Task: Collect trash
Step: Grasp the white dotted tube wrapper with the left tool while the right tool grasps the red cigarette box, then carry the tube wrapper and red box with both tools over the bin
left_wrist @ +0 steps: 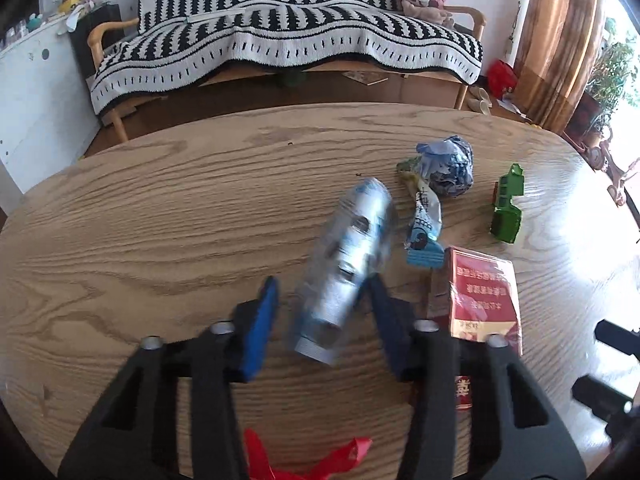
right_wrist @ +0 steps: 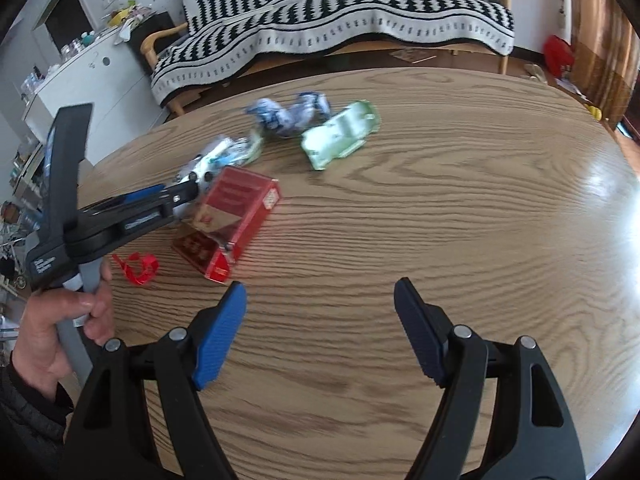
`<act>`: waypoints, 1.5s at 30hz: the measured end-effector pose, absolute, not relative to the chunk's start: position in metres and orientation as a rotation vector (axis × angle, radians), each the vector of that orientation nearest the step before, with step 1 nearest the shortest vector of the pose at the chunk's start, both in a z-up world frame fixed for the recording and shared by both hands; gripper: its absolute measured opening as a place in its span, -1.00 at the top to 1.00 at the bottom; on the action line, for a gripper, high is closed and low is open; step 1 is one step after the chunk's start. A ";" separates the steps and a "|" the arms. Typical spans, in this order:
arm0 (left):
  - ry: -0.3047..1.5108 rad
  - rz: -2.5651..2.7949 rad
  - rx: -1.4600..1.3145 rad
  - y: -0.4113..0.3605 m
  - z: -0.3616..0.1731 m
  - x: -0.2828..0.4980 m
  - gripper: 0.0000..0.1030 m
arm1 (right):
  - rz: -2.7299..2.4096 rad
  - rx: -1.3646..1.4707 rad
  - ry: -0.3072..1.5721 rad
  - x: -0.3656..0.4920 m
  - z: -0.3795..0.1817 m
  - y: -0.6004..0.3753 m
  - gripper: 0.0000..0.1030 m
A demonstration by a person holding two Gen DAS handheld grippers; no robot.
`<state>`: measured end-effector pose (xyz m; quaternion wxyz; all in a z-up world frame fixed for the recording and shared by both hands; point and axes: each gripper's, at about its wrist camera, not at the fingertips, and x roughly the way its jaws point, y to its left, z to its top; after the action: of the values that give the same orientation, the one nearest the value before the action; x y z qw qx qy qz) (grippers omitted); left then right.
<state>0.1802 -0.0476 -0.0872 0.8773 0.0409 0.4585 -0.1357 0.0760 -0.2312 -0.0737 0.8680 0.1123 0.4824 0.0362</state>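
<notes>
The counter (right_wrist: 440, 200) carries all the trash in a cluster toward its far left, so collecting looks barely begun. Open wood lies to the right and near side. The red box (right_wrist: 236, 216), green wrapper (right_wrist: 340, 136) and crumpled blue wad (left_wrist: 448, 168) lie untouched. The left gripper (left_wrist: 324, 292) has its jaws spread around the plastic bottle (left_wrist: 348, 264), not clamped; the right gripper (right_wrist: 320, 320) hangs released, holding nothing.

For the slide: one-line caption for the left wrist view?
Open left gripper straddling a clear plastic bottle on the wooden table, beside a red box and crumpled wrappers.
</notes>
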 end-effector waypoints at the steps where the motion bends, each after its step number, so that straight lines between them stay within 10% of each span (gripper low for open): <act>1: 0.955 -0.284 0.081 -0.047 -0.087 0.181 0.38 | 0.083 0.239 1.012 0.078 -0.074 -0.228 -0.43; 16: 0.838 -0.206 -0.030 0.019 -0.030 0.147 0.47 | 0.043 0.219 1.016 0.149 -0.095 -0.145 -0.66; 24: 0.841 -0.205 0.002 0.021 -0.032 0.141 0.47 | 0.041 0.147 0.962 0.143 -0.084 -0.142 -0.03; 45: 0.800 -0.536 0.135 -0.196 -0.004 0.032 0.47 | -0.187 0.291 0.838 -0.043 -0.006 -0.377 -0.02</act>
<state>0.0323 -0.1958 -0.0043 0.8841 0.0648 0.3845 -0.2576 -0.0429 -0.3773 -0.0058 0.8991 0.1407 0.4047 -0.0902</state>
